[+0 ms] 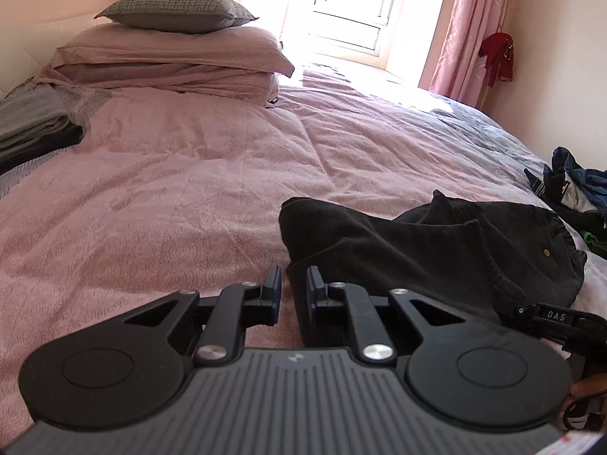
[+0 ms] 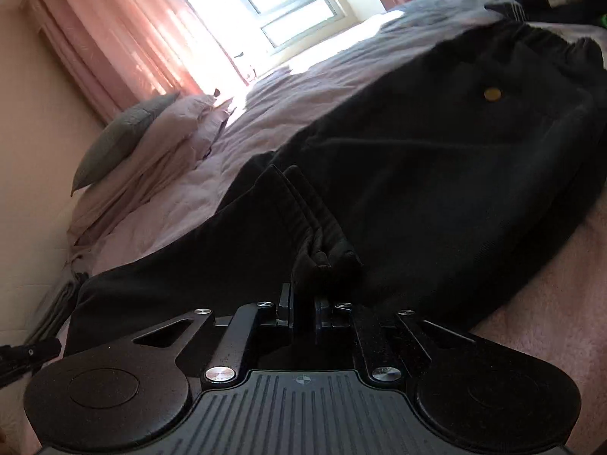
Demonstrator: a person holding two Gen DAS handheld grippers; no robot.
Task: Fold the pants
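Note:
Black pants [image 1: 398, 250] lie crumpled on the pink bedspread [image 1: 170, 189], with a brass button [image 1: 546, 252] near the waistband. My left gripper [image 1: 294, 288] sits at the pants' near left edge. Its jaws stand narrowly apart, with the fabric edge between them. In the right wrist view the pants [image 2: 436, 174] fill the middle, their button [image 2: 492, 94] at the upper right. My right gripper [image 2: 303, 303] is shut on a bunched, ribbed hem of the pants [image 2: 322, 250]. Part of the right gripper [image 1: 550, 316] shows at the lower right of the left wrist view.
Stacked pink pillows [image 1: 170, 60] with a grey pillow [image 1: 174, 11] on top lie at the bed's head. Folded grey clothes [image 1: 34, 125] sit at the left edge, and a heap of dark clothes [image 1: 573, 189] at the right. A bright window [image 1: 349, 7] and pink curtains [image 1: 463, 26] stand beyond.

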